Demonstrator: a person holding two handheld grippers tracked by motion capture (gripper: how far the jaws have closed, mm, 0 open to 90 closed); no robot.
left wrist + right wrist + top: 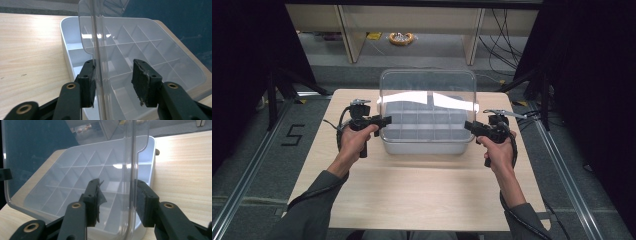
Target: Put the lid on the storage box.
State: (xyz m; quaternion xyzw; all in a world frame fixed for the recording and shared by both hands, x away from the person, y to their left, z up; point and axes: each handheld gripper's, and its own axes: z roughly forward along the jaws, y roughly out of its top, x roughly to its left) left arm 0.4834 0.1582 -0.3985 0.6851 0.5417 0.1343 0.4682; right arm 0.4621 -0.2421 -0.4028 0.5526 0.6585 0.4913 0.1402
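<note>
Now, clear lid [428,90] stands upright over compartment box [422,131], table [412,185] centre toward 12 o'clock. Your left gripper [113,80] and right gripper [116,200]: jaws half open, straddling lid side edges, gripping nothing. Close both evenly before moving lid; uneven grip may twist hinge. Readable writing: floor "5" [293,135] at 9 o'clock.

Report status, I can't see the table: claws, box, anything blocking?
Left claw and right claw open, each straddling a side edge of the upright clear plastic lid. White divided plastic box open, compartments look empty. Nothing blocking.
</note>
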